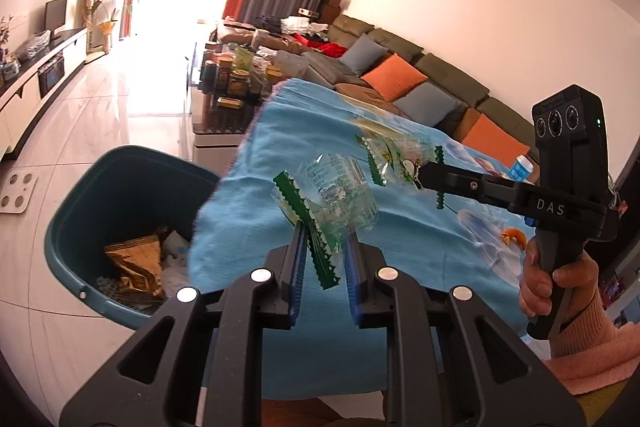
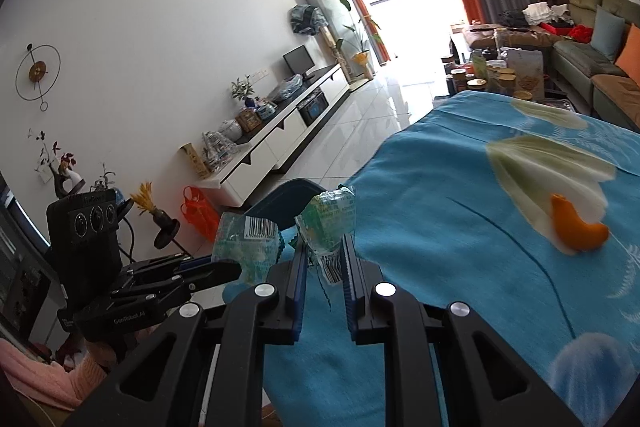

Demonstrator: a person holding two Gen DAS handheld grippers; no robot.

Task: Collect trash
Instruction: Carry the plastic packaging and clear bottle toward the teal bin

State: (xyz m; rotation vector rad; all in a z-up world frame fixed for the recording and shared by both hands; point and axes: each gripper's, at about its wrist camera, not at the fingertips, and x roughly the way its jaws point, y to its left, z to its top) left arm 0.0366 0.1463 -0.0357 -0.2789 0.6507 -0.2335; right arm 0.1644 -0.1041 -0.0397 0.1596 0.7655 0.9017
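Looking through the left wrist camera, I see my left gripper (image 1: pixel 324 259) clamped on a clear snack wrapper (image 1: pixel 320 211) with a green serrated edge, holding it up over the blue tablecloth (image 1: pixel 280 131) near the table's edge. I judge it is held high like this so it clears the cloth on its way to the teal bin (image 1: pixel 80 219), which stands on the floor just beside the table. That bin already holds a crumpled gold foil bag (image 1: pixel 138 263) and some white scraps, so it is the obvious drop point. From the right of this view my right gripper (image 1: pixel 420 175) reaches across the table, pinched shut on a second green-printed wrapper (image 1: pixel 396 155), with a hand (image 1: pixel 552 279) around its grip. A small blue-capped bottle (image 1: pixel 522 165) stands on the cloth behind that gripper, and an orange peel piece (image 1: pixel 514 237) lies nearer.

Turning to the right wrist camera, the same right gripper (image 2: pixel 324 267) is closed tight on its wrapper (image 2: pixel 330 223), barcode showing between the fingers. The left gripper (image 2: pixel 236 267) sits just to the left, its own wrapper (image 2: pixel 248 239) standing up from it. Only a dark sliver of the bin's rim (image 2: pixel 288 203) shows past both wrappers, its contents hidden here. The orange peel (image 2: pixel 576 227) remains on the cloth, to be collected after these two.
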